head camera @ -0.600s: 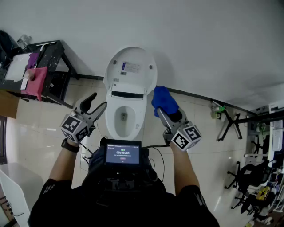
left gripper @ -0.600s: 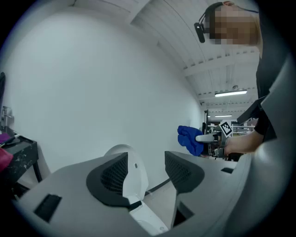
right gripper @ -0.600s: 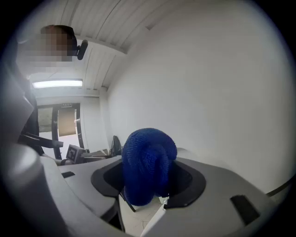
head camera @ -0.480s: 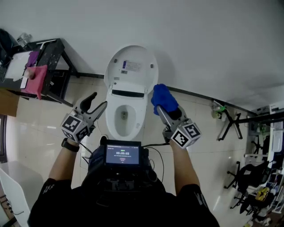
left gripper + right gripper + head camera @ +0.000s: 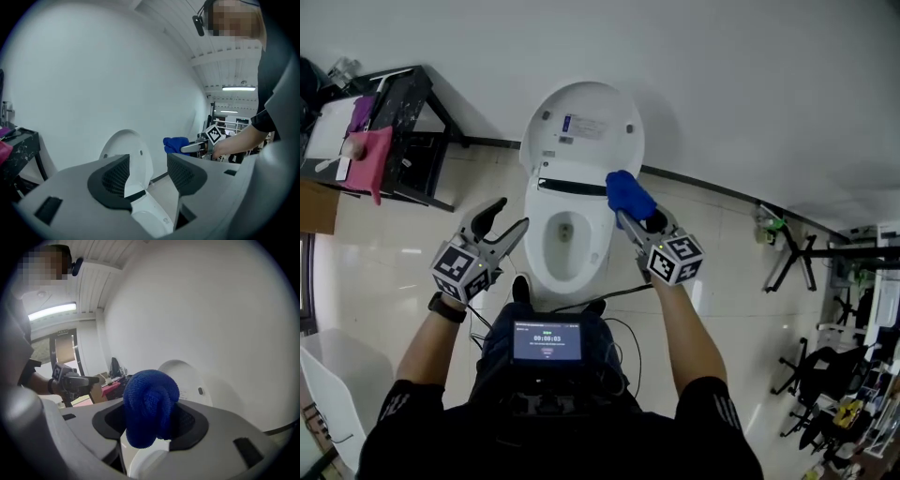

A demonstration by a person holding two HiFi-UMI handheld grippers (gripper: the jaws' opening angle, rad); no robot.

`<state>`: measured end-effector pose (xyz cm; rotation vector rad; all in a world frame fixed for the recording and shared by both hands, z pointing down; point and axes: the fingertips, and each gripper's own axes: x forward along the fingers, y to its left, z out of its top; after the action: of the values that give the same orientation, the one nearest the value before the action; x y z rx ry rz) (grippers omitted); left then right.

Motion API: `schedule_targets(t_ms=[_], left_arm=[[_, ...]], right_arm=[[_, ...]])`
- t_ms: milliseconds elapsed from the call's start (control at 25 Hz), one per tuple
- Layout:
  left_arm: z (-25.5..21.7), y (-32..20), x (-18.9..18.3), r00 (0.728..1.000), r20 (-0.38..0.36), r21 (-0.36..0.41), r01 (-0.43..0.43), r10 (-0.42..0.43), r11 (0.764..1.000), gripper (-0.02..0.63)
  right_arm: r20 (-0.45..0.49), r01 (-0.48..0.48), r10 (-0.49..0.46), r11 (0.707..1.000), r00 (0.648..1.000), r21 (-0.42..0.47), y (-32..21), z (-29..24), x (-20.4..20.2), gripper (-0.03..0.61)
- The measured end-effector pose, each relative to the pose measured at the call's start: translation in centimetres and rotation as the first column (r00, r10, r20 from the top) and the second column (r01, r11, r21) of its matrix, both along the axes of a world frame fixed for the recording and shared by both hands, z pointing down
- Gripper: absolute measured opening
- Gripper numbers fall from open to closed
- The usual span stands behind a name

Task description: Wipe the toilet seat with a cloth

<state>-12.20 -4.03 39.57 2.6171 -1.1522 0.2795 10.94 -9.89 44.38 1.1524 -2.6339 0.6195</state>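
A white toilet stands against the wall with its lid raised; the seat rim rings the open bowl. My right gripper is shut on a bunched blue cloth, held over the seat's back right corner. The cloth fills the space between the right jaws, with the lid behind it. My left gripper hangs open and empty left of the bowl. From the left gripper view I see the lid and the blue cloth beyond.
A black table with a pink cloth stands at the far left. Black stands and gear crowd the right side. A screen unit hangs at the person's chest, cables trailing to the tiled floor.
My right gripper has carried the blue cloth left and forward, from beside the toilet to over the seat's back right. The left gripper has barely moved.
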Motion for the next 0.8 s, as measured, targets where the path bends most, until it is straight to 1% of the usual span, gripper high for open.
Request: schedule_targets(t_ms=[80,280,400,480,560,640,680,760,800], left_arm=[[1.3,0.0,0.0,1.000,0.010,-0.021,-0.002,0.002,1.000,0.242],[5.0,-0.4,0.0,0.999,0.044,-0.078,-0.003,0.006,0.997,0.242],[7.2,-0.9,0.2,0.999,0.042,-0.114,0.019,-0.014,0.993,0.242],[9.5,-1.0,0.1,0.999,0.047,-0.134,0.016,-0.010,0.991,0.242],[11.7,-1.4,0.1,0.999,0.045,-0.156,0.021,-0.014,0.988,0.242],[13.6,-1.8,0.3,0.999,0.039,-0.178,0.028,-0.021,0.984,0.242],[14.9,-1.8,0.4,0.999,0.045,-0.180,0.017,-0.009,0.983,0.242],[16.9,-1.8,0.9,0.999,0.051,-0.186,0.000,0.009,0.983,0.242],[17.5,-1.9,1.3,0.999,0.044,-0.194,0.005,0.004,0.981,0.242]], right_arm=[[-0.019,0.014,-0.014,0.999,1.000,-0.031,-0.8,2.8,-0.6,0.245],[-0.101,0.051,-0.063,0.992,0.993,-0.113,-2.8,11.2,-1.6,0.245],[-0.151,0.058,-0.083,0.985,0.985,-0.162,-3.9,16.6,-1.8,0.247],[-0.193,0.061,-0.098,0.980,0.976,-0.189,-4.5,20.2,-1.8,0.247],[-0.246,0.071,-0.124,0.974,0.961,-0.215,-5.2,23.9,-1.9,0.245],[-0.310,0.084,-0.160,0.966,0.937,-0.245,-5.5,27.7,-1.8,0.245],[-0.338,0.085,-0.175,0.961,0.925,-0.264,-5.5,29.7,-1.6,0.245],[-0.373,0.076,-0.193,0.949,0.907,-0.307,-5.4,33.4,-1.1,0.244],[-0.386,0.067,-0.199,0.942,0.901,-0.329,-5.4,35.2,-0.9,0.244]])
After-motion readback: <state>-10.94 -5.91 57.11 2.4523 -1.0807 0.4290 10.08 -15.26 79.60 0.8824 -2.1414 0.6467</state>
